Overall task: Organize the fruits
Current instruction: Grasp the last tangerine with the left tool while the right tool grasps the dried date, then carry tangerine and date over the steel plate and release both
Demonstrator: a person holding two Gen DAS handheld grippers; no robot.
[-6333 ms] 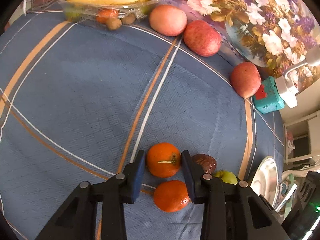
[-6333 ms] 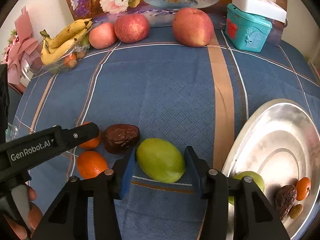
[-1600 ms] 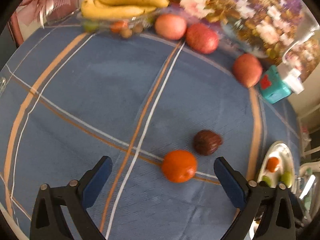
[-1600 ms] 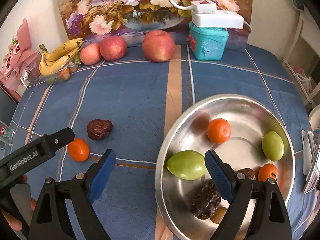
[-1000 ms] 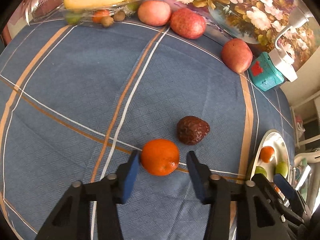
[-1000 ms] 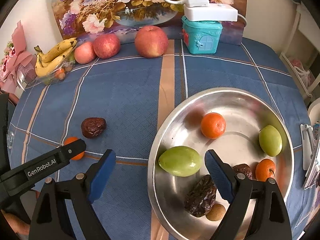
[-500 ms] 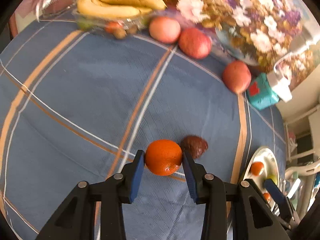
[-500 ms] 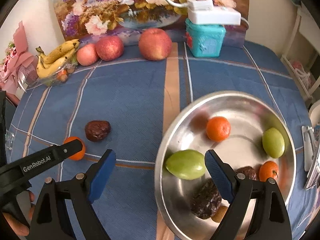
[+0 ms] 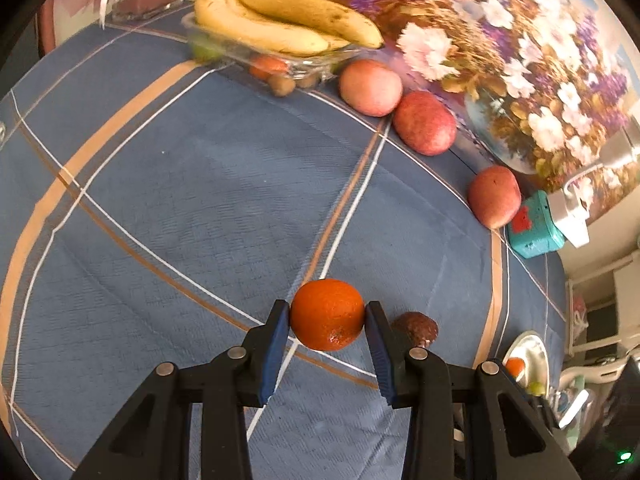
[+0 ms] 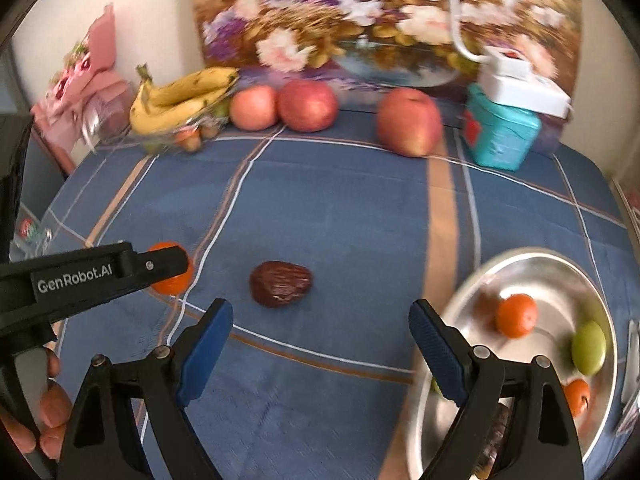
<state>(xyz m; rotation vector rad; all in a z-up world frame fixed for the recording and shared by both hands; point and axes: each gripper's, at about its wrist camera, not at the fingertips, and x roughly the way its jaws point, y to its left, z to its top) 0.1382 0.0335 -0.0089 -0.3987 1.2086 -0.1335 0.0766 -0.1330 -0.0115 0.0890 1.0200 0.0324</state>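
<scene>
The left hand-held gripper pinches a mandarin between its blue pads, above the table; a "GenRobot.AI" label shows on its arm in the right wrist view. The right hand-held gripper is spread wide with nothing between its fingers. Just beyond it a dark wrinkled date lies on the cloth, which is blue with tan bands and thin white lines. To the right sits a steel bowl holding two mandarins, a green fruit and other pieces partly hidden behind the right finger. Farther back three apples lie in a loose row along the table's far edge, with a teal box beside the rightmost one and a white plug block on top of it. At the far left a clear tray carries bananas over small fruits. A flower painting leans against the pale wall, and pink wrapped flowers stand in the left corner.
</scene>
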